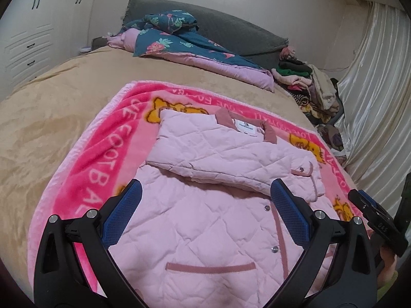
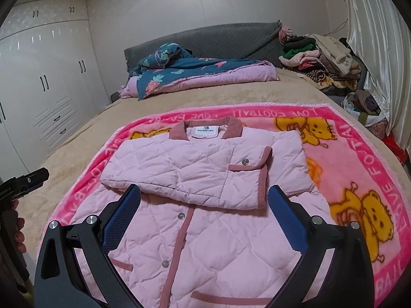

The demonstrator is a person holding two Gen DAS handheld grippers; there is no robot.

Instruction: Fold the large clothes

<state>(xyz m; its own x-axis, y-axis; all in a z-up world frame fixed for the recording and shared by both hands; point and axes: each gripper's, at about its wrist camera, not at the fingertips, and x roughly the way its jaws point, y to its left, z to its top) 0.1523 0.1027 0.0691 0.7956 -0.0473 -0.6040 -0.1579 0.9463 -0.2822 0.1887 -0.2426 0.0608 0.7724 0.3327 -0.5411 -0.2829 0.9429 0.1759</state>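
Nearest in each wrist view are the tongs themselves. The left tongs (image 1: 205, 208) stand released, blue pads spread wide with nothing between them, hovering over the lower body of the jacket (image 1: 205, 231). The right tongs (image 2: 204, 208) are likewise released and empty, poised above the same lower half, with the snap placket running up between the two fingers. Each tool also shows at the edge of the other's view, held in a hand (image 2: 19, 233).

The jacket, pink and quilted, lies face up on a pink blanket (image 2: 359, 154) spread over the bed (image 1: 51, 118). Both sleeves (image 2: 179, 174) are already folded across the chest, one on top of the other, the top cuff (image 2: 259, 177) lying toward the right. The hem and pockets lie closest to the tongs; the collar (image 2: 205, 127) lies at the far end.

By the look of it, the sleeve step is done and the lengthwise fold remains. The next move probably calls for both tongs to drop to the near hem corners, pinch through the thick layers, and carry the hem up toward the collar evenly, without dragging the stacked sleeves out of place.

Beyond lie a rolled quilt (image 2: 195, 74) and a clothes pile (image 2: 321, 56).
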